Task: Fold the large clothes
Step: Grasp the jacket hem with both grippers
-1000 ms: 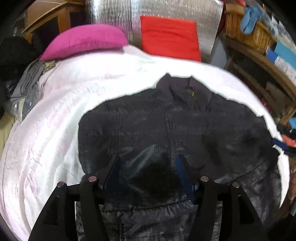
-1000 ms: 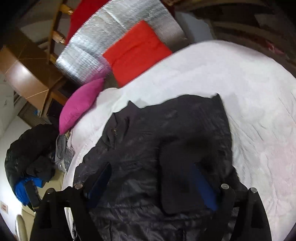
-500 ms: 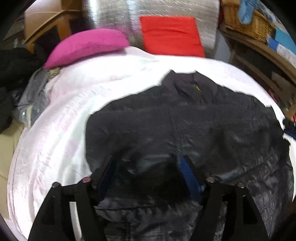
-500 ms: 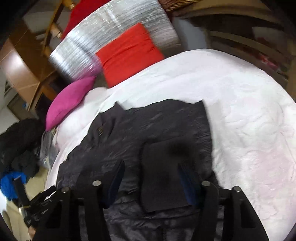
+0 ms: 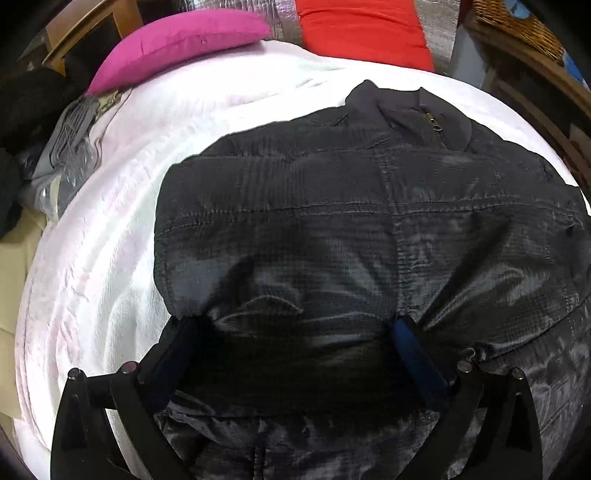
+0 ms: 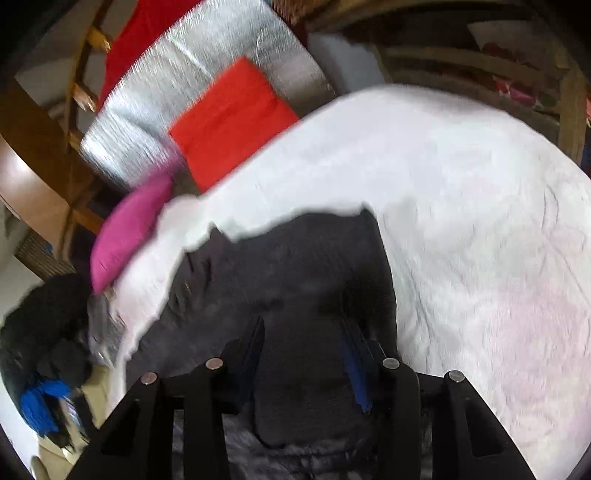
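A dark quilted jacket (image 5: 332,206) lies spread on the white bed cover (image 5: 110,229), collar and zip at the far end. My left gripper (image 5: 295,328) is open, its fingers low over the jacket's near part, with a fold of fabric bulging between them. In the blurred right wrist view the jacket (image 6: 295,266) lies with a sleeve folded onto it. My right gripper (image 6: 303,328) is open over that folded sleeve cuff. Whether either gripper touches the cloth I cannot tell.
A magenta pillow (image 5: 177,44) and a red cushion (image 5: 362,29) lie at the bed's head against a silver mat (image 6: 177,96). Dark and grey clothes (image 5: 44,122) are piled left of the bed. Wooden shelves and a wicker basket (image 5: 517,26) stand at the right.
Both grippers have moved forward and lower over the jacket. The right gripper's fingers have come closer together and its view has rolled. The jacket lies as before.
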